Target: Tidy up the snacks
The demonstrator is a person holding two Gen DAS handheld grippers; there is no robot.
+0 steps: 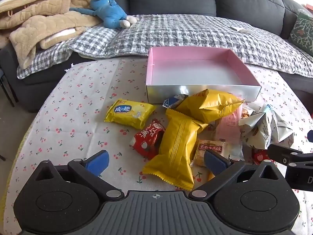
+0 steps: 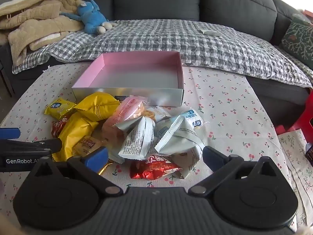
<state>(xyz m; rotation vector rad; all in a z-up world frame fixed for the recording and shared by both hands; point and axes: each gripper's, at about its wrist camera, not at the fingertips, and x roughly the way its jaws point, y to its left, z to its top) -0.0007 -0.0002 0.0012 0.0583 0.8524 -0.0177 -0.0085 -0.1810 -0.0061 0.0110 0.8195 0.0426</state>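
An empty pink-lined box (image 1: 195, 74) (image 2: 137, 74) stands on the cherry-print table. A heap of snack packets lies in front of it: a long yellow packet (image 1: 176, 146), a puffed yellow bag (image 1: 213, 103) (image 2: 97, 105), a small yellow packet (image 1: 129, 113) (image 2: 58, 107), a red packet (image 1: 146, 141), white-blue packets (image 2: 140, 137) and another red packet (image 2: 154, 168). My left gripper (image 1: 156, 162) is open, its fingers astride the long yellow packet's near end. My right gripper (image 2: 154, 156) is open, over the white-blue packets and the red packet.
A grey sofa with a checked quilt (image 1: 195, 31) lies behind the table, holding a blue plush toy (image 1: 109, 9) and a beige blanket (image 1: 39, 19). A red stool (image 2: 305, 117) stands at the right. The tablecloth (image 2: 234, 107) lies flat right of the heap.
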